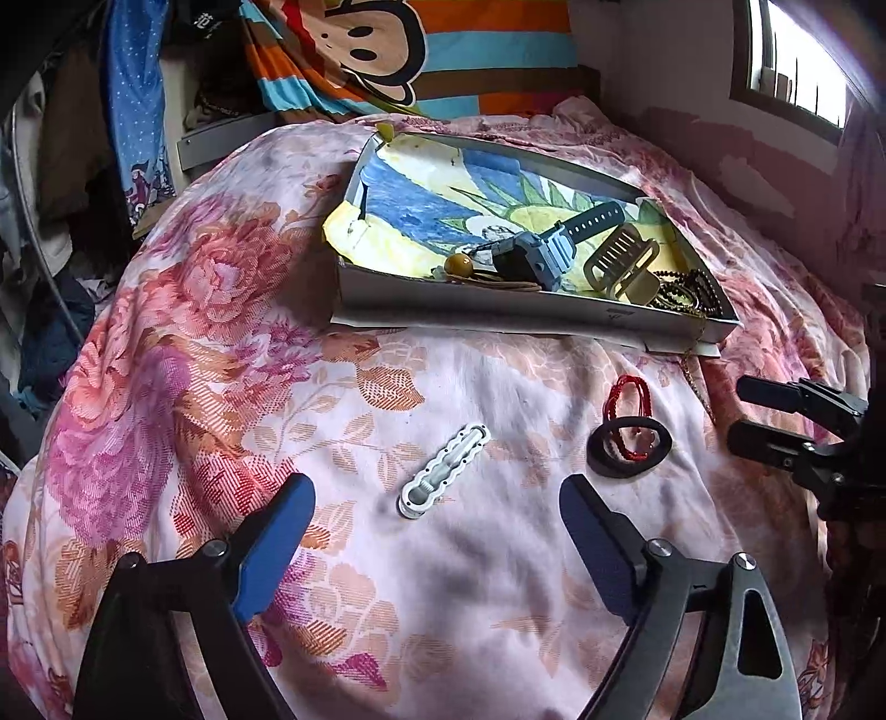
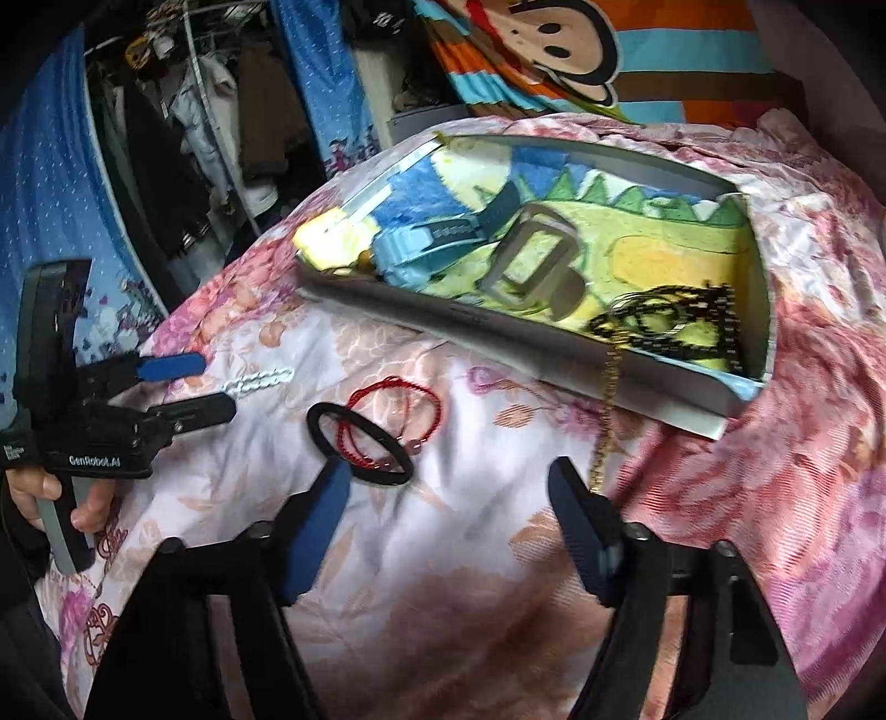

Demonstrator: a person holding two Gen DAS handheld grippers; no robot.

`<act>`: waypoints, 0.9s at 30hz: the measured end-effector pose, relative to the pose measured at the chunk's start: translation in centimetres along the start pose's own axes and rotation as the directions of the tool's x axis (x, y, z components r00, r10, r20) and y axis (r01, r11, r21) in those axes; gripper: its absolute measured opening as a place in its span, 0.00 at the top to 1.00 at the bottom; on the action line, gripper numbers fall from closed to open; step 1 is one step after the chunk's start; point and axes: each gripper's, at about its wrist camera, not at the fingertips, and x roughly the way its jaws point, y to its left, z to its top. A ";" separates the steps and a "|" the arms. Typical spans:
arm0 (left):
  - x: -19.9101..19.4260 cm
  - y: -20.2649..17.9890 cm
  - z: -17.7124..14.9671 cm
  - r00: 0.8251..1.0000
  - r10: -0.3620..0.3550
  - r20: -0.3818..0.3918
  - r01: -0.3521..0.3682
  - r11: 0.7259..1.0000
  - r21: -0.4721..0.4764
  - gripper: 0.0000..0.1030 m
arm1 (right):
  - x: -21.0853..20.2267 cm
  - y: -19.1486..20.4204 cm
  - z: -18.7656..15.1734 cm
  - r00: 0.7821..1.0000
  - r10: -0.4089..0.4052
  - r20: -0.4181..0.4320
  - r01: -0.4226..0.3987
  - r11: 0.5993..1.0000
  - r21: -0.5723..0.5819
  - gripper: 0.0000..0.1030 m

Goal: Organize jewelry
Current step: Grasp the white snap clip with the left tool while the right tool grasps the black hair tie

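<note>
Jaws apart and empty, the left gripper (image 1: pixel 437 531) hangs just near of the white hair clip (image 1: pixel 443 471), whose long axis slants far-right. The right gripper (image 2: pixel 448 520), also open, hovers by the black hair tie (image 2: pixel 360 443) and red bracelet (image 2: pixel 387 423); the tray (image 1: pixel 498 310) lies farther off.

This is a bedroom in a home. A bed fills the middle of the frame, covered by a pink floral quilt (image 1: pixel 221 387). A striped cartoon-monkey blanket (image 1: pixel 387 50) lies at the top, clothes on a rack (image 2: pixel 221 111) hang at upper left, and a window (image 1: pixel 792 61) sits upper right.
</note>
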 end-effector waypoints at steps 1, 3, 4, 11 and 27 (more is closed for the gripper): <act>0.1 -0.1 0.0 1.000 0.003 -0.001 -0.003 1.000 0.004 0.19 | 0.3 0.3 0.0 1.000 0.004 -0.006 -0.004 1.000 -0.011 0.46; 0.2 -0.1 0.0 1.000 0.018 -0.003 -0.018 1.000 0.009 0.25 | 1.0 0.6 0.0 1.000 0.003 -0.023 -0.003 1.000 -0.025 0.54; 0.4 -0.1 0.0 0.999 0.034 -0.008 -0.034 0.999 0.008 0.30 | 1.2 0.7 0.0 1.000 0.003 -0.029 -0.004 1.000 -0.028 0.59; 1.5 -0.2 -0.1 0.999 0.015 -0.032 -0.015 1.000 0.000 0.48 | 2.6 1.0 -0.1 0.997 -0.003 -0.075 0.000 0.999 -0.034 0.71; 2.2 -1.1 -0.4 0.997 -0.017 -0.071 0.016 1.000 -0.011 0.86 | 3.0 1.1 -0.6 0.998 0.021 -0.066 -0.021 1.000 0.006 0.95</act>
